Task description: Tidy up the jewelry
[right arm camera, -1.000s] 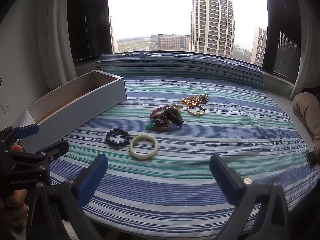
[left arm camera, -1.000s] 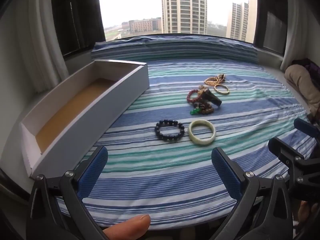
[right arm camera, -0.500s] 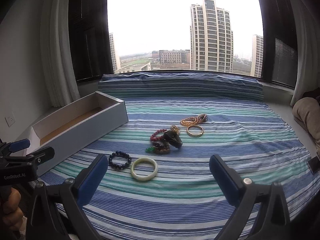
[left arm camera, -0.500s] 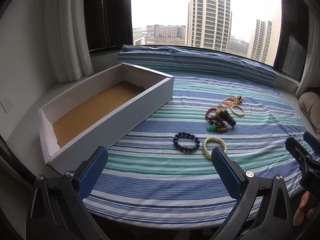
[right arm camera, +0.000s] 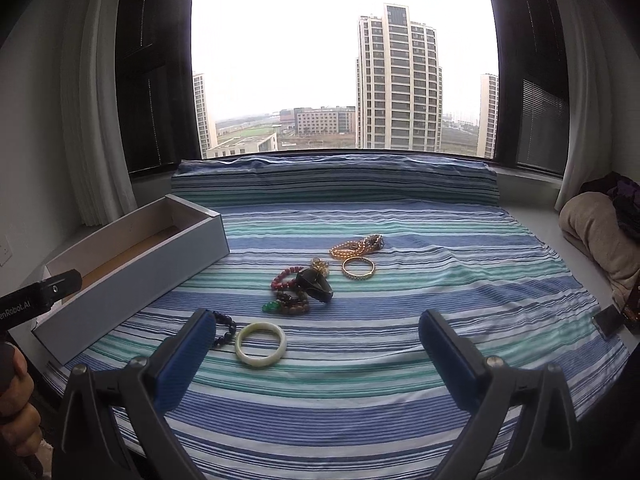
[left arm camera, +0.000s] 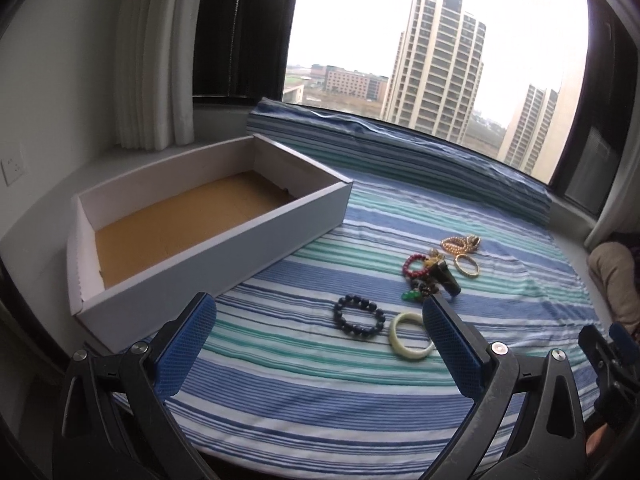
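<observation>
Jewelry lies on a blue-and-green striped cloth [left arm camera: 304,384]. A black bead bracelet [left arm camera: 359,316] and a pale jade bangle [left arm camera: 412,336] lie nearest. Behind them are a red bead bracelet [left arm camera: 414,265], a dark pile with a green stone [left arm camera: 434,286], a gold bangle [left arm camera: 467,265] and a gold bead strand [left arm camera: 460,243]. An open white box [left arm camera: 224,256] with a brown floor stands to the left. My left gripper [left arm camera: 320,344] is open and empty, above the cloth's near edge. My right gripper [right arm camera: 316,352] is open and empty; the jade bangle [right arm camera: 261,344] lies between its fingers' line of sight.
A window with dark frames and white curtains [right arm camera: 100,120] stands behind the striped bolster [right arm camera: 336,180]. A beige bundle [right arm camera: 596,232] lies at the right. A wall socket [left arm camera: 12,166] is on the left wall. The other gripper [left arm camera: 612,364] shows at the right edge.
Both grippers have risen and tilted up; the left view has swung left, so the box sits more central and the jewelry further right. Both stay open.
</observation>
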Available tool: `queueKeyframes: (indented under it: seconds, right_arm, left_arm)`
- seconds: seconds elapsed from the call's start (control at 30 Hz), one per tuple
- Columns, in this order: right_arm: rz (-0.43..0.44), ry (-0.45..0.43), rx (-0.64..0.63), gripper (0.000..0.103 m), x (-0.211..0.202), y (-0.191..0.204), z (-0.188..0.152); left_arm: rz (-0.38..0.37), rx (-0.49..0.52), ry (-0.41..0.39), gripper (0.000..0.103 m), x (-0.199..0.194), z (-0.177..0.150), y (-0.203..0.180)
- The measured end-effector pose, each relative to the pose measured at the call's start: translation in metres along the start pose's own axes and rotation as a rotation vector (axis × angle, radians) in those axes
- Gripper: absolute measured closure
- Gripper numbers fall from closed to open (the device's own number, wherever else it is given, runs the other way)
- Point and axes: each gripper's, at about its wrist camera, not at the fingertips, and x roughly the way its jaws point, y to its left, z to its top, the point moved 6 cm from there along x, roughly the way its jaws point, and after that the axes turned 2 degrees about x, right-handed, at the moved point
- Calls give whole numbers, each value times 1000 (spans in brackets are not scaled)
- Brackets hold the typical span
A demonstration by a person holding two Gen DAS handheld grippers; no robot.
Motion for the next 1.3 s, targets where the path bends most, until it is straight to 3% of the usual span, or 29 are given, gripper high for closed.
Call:
queueKeyframes:
  seconds: [0.13,0.37,0.67,1.3]
  right_arm:
    - [-1,-50,18,0,0,-1,14]
    - [-6,-25,19,0,20,3,22]
    - [26,20,-9,0,35,21,12]
    - [33,44,-23,0,38,28,12]
  left_arm:
    - [5,9,-18,0,1,10,-3]
    - [-5,-44,12,0,23,18,2]
    - [48,28,42,0,32,15,-1]
    - [116,67,54,0,34,15,2]
